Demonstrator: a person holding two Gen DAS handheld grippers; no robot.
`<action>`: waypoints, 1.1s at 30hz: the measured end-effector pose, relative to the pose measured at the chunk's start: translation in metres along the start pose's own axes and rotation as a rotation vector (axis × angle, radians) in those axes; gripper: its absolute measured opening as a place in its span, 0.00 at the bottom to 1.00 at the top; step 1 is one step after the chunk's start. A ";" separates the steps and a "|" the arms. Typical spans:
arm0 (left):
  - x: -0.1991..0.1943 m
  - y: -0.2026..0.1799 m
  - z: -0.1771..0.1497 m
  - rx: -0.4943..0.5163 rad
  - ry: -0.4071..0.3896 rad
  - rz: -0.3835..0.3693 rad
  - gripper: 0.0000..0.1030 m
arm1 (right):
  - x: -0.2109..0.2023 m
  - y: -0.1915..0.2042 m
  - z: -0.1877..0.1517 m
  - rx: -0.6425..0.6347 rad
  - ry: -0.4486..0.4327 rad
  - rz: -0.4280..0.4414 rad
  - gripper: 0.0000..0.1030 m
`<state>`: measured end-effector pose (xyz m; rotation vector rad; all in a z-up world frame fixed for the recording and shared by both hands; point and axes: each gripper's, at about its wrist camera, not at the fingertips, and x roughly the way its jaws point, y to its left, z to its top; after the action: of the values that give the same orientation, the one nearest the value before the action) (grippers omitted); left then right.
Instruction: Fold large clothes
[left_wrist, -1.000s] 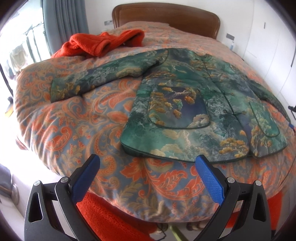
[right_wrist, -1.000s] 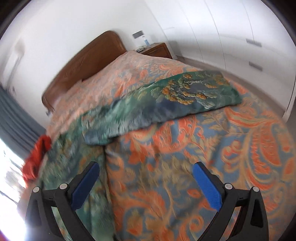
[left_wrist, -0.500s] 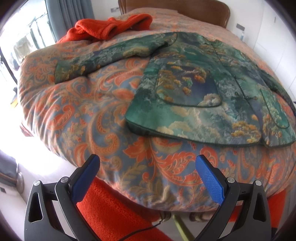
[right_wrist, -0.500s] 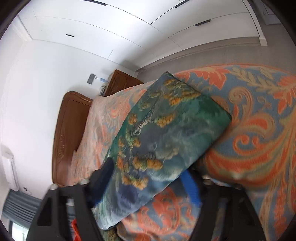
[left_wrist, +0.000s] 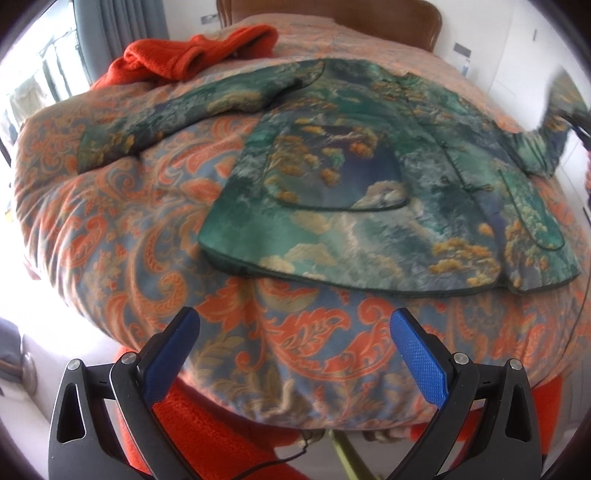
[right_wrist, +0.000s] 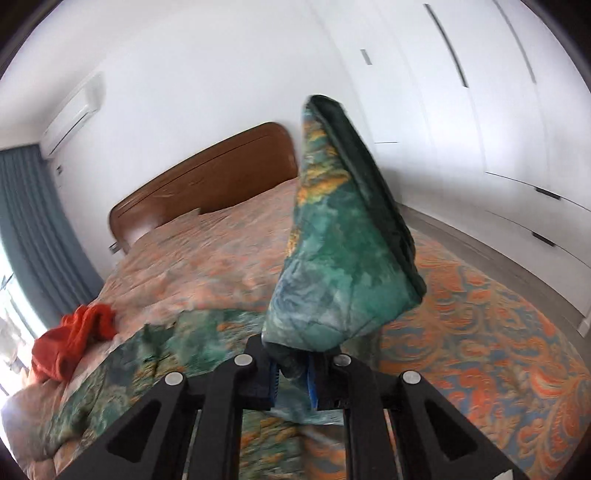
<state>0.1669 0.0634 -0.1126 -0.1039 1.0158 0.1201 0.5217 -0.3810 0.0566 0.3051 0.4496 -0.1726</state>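
The green patterned jacket (left_wrist: 369, 192) lies spread face up on the bed (left_wrist: 110, 229), one sleeve stretched toward the red garment (left_wrist: 192, 51) near the headboard (right_wrist: 207, 184). Its other sleeve (right_wrist: 343, 251) is lifted off the quilt and stands up in front of the right wrist camera. The right gripper (right_wrist: 291, 380) is clamped on that sleeve's end, its blue pads pressed tight against the fabric, and is raised above the bed. The left gripper (left_wrist: 295, 354) has its jaws wide apart with nothing between them; it hovers at the foot edge of the bed, pointing down toward the jacket's hem.
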 end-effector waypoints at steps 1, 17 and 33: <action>-0.003 -0.001 0.000 0.001 -0.011 -0.006 1.00 | 0.004 0.024 -0.002 -0.042 0.022 0.033 0.11; -0.017 0.041 -0.028 -0.068 -0.056 -0.072 0.99 | 0.052 0.188 -0.154 -0.523 0.405 0.040 0.11; -0.020 0.054 -0.052 -0.089 -0.048 -0.076 0.99 | 0.017 0.227 -0.211 -0.565 0.499 0.187 0.66</action>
<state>0.1053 0.1084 -0.1245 -0.2196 0.9577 0.0986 0.5048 -0.1002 -0.0744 -0.1752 0.9338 0.2211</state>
